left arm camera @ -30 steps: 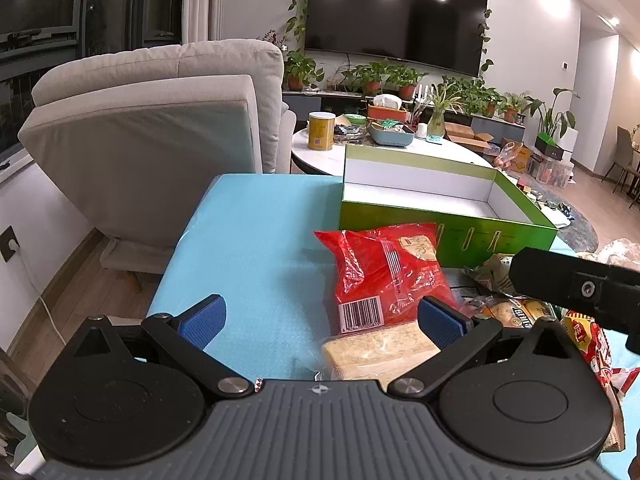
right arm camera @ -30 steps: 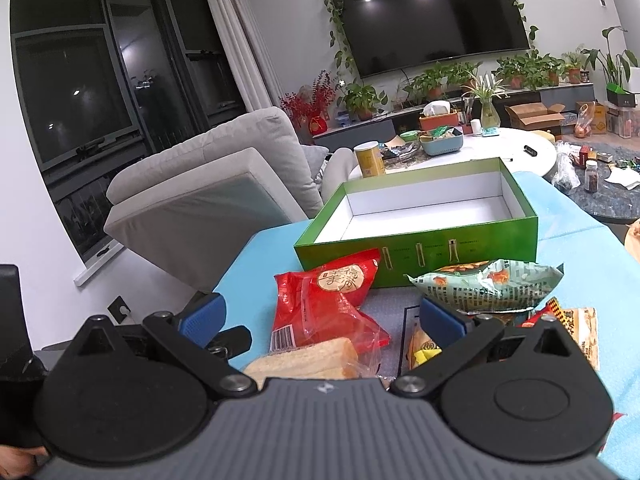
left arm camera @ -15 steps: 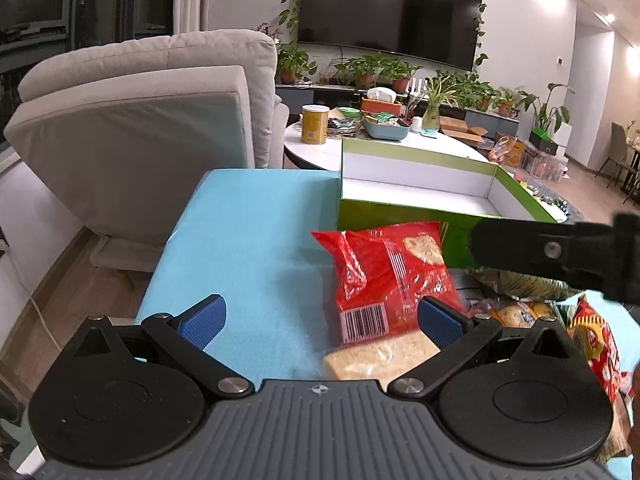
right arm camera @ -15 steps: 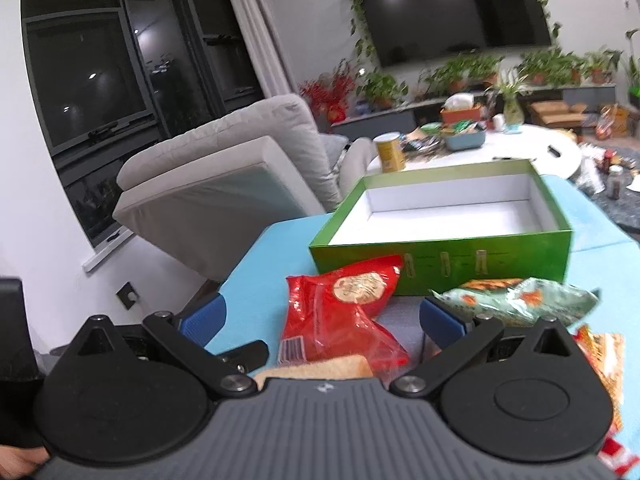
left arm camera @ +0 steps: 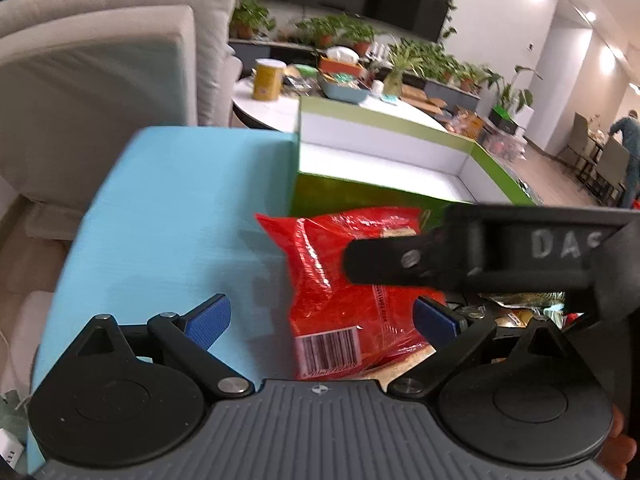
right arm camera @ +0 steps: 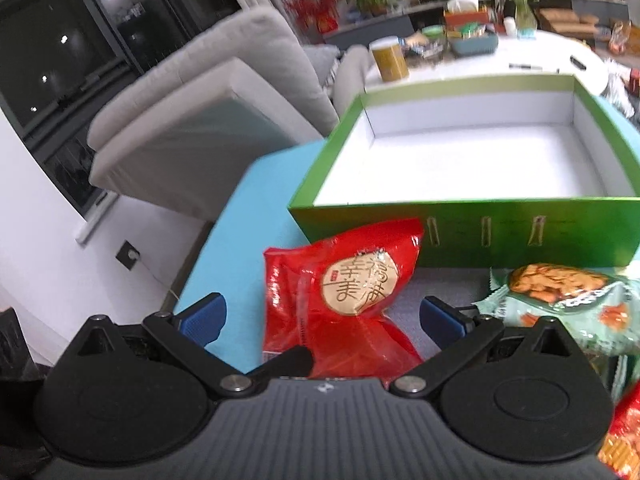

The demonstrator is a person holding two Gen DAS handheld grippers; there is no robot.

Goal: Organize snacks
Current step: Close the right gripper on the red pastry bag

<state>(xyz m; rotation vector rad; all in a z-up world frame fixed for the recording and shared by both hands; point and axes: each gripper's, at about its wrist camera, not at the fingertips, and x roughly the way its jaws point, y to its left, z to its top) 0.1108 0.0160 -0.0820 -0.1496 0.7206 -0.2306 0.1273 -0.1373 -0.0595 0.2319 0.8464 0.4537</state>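
A red snack bag lies on the teal table cover in front of an open green box with a bare white inside. My left gripper hangs low over the bag; its jaws are closing with the bag between them, and the left pad is still clear of it. One black finger of my right gripper crosses above the bag. In the right wrist view, my right gripper stands open around the same red bag, in front of the green box. A pale green snack bag lies to its right.
A tan biscuit packet peeks out under the red bag, and an orange packet lies at the near right. A grey armchair stands left of the table. Behind the box is a round white table with a yellow can. A person stands far right.
Both grippers have moved forward and tipped down towards the red bag. The right gripper has swung left across the left wrist view, over the bag. The left pads stand slightly closer together.
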